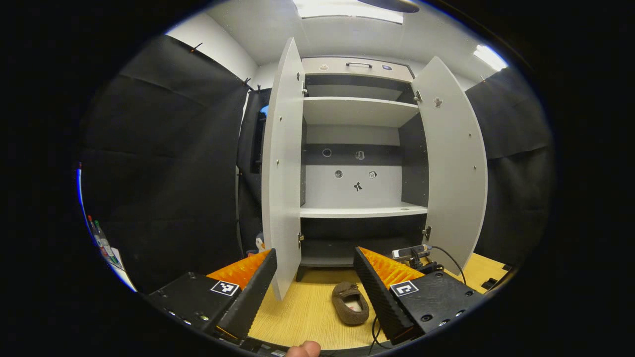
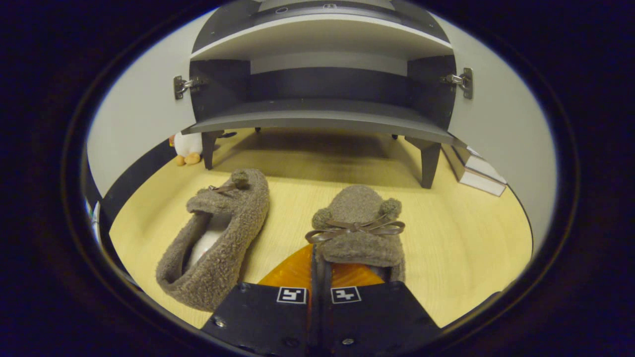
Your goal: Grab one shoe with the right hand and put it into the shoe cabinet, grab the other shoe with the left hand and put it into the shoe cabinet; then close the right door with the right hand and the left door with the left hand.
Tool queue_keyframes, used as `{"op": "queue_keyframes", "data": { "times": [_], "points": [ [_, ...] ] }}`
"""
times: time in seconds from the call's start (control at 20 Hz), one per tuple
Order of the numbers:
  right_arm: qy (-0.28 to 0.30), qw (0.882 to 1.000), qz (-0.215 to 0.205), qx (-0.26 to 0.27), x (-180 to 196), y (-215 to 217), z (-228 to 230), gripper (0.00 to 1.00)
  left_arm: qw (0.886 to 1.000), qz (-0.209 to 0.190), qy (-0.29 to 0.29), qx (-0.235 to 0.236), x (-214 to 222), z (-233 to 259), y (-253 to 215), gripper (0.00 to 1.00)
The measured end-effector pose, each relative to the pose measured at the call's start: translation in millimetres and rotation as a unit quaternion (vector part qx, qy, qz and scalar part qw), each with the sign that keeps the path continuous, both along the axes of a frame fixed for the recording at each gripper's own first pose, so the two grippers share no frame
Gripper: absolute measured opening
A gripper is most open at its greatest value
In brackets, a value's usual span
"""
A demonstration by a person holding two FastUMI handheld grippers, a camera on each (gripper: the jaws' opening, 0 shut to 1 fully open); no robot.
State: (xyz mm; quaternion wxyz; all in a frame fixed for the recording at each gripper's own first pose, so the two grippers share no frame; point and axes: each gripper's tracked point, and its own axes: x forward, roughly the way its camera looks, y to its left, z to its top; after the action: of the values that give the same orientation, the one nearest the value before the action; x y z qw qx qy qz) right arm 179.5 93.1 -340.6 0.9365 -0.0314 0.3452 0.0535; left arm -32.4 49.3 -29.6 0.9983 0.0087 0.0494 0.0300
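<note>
Both white doors (image 1: 283,168) of the shoe cabinet swung wide, pale middle shelf (image 1: 362,210) and dark bottom shelf (image 2: 317,121) bare. Open light wooden desk (image 2: 461,238) ahead; stacked white books (image 2: 474,168) beside the right cabinet leg, black cables (image 1: 449,258) nearby.

right hand-held gripper (image 2: 321,270) clamped on fuzzy slipper (image 2: 359,225), second slipper (image 2: 218,238) beside, open cabinet (image 2: 317,119)

We see a pale wood floor (image 2: 461,233) under everything. A small penguin toy (image 2: 187,147) sits on it at the left, by the black cloth wall (image 1: 163,163). Stacked white boards (image 2: 474,168) lie at the right. A dark cable (image 1: 449,260) runs near a small device (image 1: 409,252). Marker pens (image 1: 101,243) stand far left.
</note>
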Motion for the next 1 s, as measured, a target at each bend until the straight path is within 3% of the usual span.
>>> {"op": "queue_keyframes", "data": {
  "times": [0.35,0.7,0.85,1.0],
  "points": [
    [-0.082,0.996,0.010,0.030,-20.2,-10.9,69.4,0.04,1.000,-0.017,0.002,0.010,6.0,-8.3,-6.2,0.94],
    [-0.179,0.982,0.013,0.064,-53.6,0.5,211.0,0.04,0.999,-0.039,-0.023,0.010,20.5,-8.1,-15.5,0.95],
    [-0.231,0.971,0.034,0.041,-37.5,9.4,288.7,0.04,0.998,-0.056,-0.028,0.000,24.5,-8.9,-26.4,0.94],
    [-0.257,0.965,0.049,0.031,4.0,21.8,353.4,0.04,0.997,-0.072,-0.031,-0.010,24.6,-10.4,-37.2,0.94]
  ]
}}
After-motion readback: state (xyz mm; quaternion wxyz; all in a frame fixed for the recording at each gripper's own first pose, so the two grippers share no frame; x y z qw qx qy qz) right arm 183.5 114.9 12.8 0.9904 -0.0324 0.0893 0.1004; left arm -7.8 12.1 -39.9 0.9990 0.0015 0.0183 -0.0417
